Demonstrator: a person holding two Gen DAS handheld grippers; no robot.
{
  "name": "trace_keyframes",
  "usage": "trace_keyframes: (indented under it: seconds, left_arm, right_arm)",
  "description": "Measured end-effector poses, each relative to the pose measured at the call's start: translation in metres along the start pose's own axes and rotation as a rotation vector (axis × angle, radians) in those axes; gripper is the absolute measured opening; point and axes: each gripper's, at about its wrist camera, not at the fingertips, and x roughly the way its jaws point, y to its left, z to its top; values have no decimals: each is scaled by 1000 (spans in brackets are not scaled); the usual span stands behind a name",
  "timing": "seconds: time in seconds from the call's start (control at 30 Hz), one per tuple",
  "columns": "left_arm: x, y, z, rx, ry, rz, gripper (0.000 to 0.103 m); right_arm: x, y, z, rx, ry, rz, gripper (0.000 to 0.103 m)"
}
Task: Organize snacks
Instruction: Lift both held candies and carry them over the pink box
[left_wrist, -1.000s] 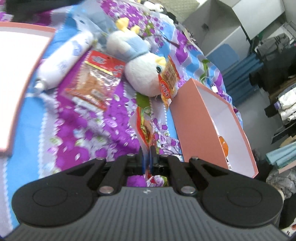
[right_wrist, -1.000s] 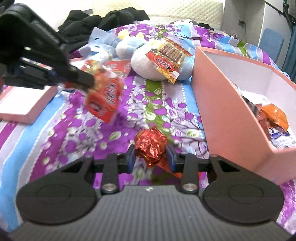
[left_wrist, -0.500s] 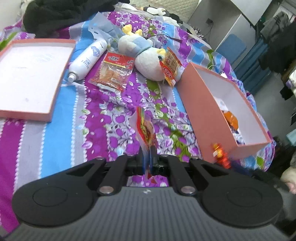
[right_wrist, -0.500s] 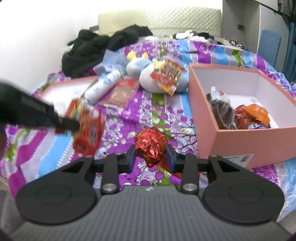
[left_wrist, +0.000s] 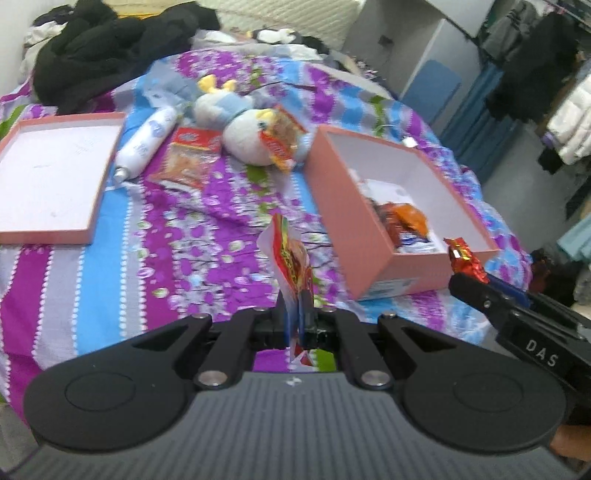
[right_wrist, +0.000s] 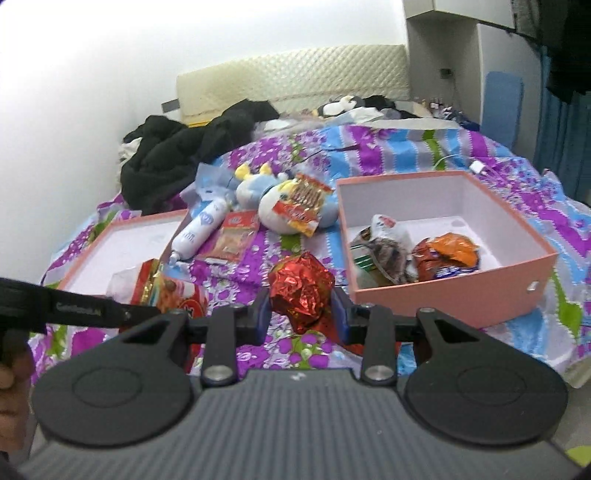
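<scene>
Both loaded: the right tool is clamped on a crumpled red foil snack, and the left tool pinches a flat red-and-yellow packet by its bottom edge, both raised over the bed's near edge. Beyond them, toward the bed's right edge, the open pink box already holds packets. Best carried fully past its near wall and released low, one at a time.

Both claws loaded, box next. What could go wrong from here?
The left claw pinches only the packet's bottom edge, so it may swing or slip out. The foil ball in the right claw is crumpled and could deform loose. The box already holds snacks, so drops might bounce out.
</scene>
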Motion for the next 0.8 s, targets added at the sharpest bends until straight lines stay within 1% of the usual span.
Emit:
trace_keyframes:
  seconds: [0.23,0.4,0.6,0.8]
  left_arm:
    - [-8,-45,1,63,2,-44,5]
    - [-1,-68,13,101,6,-78,5]
    - [25,-100,43,151,14,-119,5]
    - [57,-133,89,179,17,-157,5]
  right_arm:
    - [-21,-21,5,29,-11,-48,38]
    - [-28,-42,11,62,-16,-84,38]
    - [-16,-70,30,62,-40,-127,38]
    - [10,-103,60,76,-35,-160,38]
